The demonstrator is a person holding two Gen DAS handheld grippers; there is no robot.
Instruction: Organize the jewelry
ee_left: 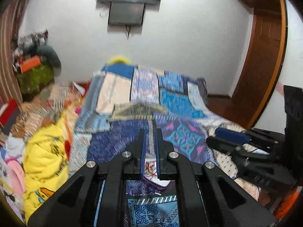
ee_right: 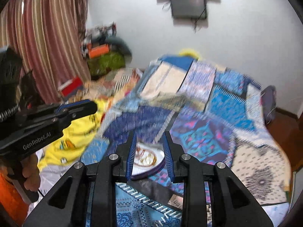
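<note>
Both black 2-finger tools, left (ee_left: 151, 141) narrowly parted, right (ee_right: 149, 147) released, straddle round white jewelry plate (ee_right: 149, 162) on patchwork bed (ee_right: 208, 136); descend slowly.

A plate (ee_right: 149, 162) is set on the patchwork quilt (ee_right: 208, 132); jewelry (ee_right: 146, 158), seemingly, lies in it. A plush blanket (ee_right: 75, 132) is bunched left of the plate.

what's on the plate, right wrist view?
On the plate: a blurred tangle of gold and reddish jewelry. Individual pieces can't be told apart; the right gripper fingers cover both plate edges.
</note>
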